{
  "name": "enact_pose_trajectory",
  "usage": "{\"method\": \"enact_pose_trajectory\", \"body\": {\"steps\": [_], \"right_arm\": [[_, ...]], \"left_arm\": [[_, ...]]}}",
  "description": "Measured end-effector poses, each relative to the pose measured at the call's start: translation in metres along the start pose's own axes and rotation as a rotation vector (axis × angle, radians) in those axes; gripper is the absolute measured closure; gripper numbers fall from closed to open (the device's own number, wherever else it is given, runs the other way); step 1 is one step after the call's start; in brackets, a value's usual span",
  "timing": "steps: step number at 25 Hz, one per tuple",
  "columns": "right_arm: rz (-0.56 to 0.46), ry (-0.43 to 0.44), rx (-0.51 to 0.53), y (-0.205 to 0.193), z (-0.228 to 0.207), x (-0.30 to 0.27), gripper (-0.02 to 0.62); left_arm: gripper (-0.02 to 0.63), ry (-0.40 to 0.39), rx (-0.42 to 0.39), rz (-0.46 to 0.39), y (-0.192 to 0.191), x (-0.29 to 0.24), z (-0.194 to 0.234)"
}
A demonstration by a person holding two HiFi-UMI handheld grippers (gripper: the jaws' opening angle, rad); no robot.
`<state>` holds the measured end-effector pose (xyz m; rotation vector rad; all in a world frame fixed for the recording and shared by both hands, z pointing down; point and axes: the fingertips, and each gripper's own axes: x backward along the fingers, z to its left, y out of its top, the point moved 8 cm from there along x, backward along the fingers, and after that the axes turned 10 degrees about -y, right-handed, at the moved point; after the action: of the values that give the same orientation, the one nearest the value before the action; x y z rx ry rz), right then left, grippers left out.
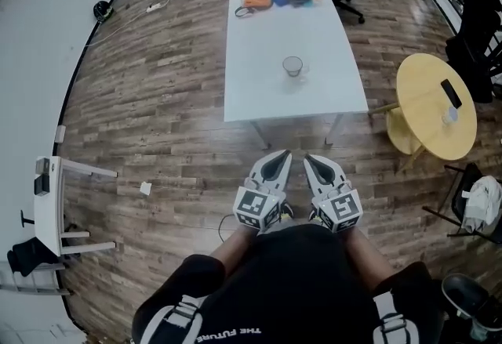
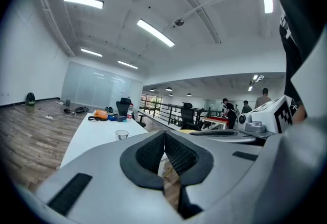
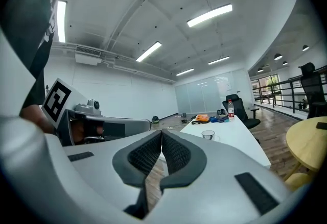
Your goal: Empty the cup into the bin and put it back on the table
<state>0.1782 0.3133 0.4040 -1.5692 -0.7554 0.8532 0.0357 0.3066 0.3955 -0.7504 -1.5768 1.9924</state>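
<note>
Glass cup (image 1: 292,66): one, stood on white table (image 1: 259,84). Shirt print (image 1: 235,332) read "THE FUTURE". Left gripper (image 1: 284,154), right gripper (image 1: 307,157): both clenched, empty.

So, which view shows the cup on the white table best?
The head view: the cup stands clear on the table, seen whole from above. In the left gripper view the cup is small, far and side on; the same in the right gripper view.

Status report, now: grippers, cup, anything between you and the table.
Left gripper and right gripper shut, empty, side by side short of the table. Cup upright on it, untouched. Only floor between, nothing in the way.
</note>
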Motion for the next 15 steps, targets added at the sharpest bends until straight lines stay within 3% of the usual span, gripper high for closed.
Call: {"method": "enact_pose_trajectory", "body": {"steps": [3, 7, 15], "right_arm": [[0.011, 0.018, 0.053, -0.001, 0.013, -0.015, 0.578], [0.003, 0.024, 0.037, 0.0, 0.02, -0.037, 0.578], [0.021, -0.012, 0.048, 0.004, -0.024, -0.084, 0.578]], "left_arm": [[0.584, 0.009, 0.006, -0.007, -0.002, 0.01, 0.014], [0.584, 0.013, 0.007, -0.009, 0.0, 0.012, 0.038], [0.584, 0.003, 0.01, 0.014, 0.003, -0.034, 0.08]]}}
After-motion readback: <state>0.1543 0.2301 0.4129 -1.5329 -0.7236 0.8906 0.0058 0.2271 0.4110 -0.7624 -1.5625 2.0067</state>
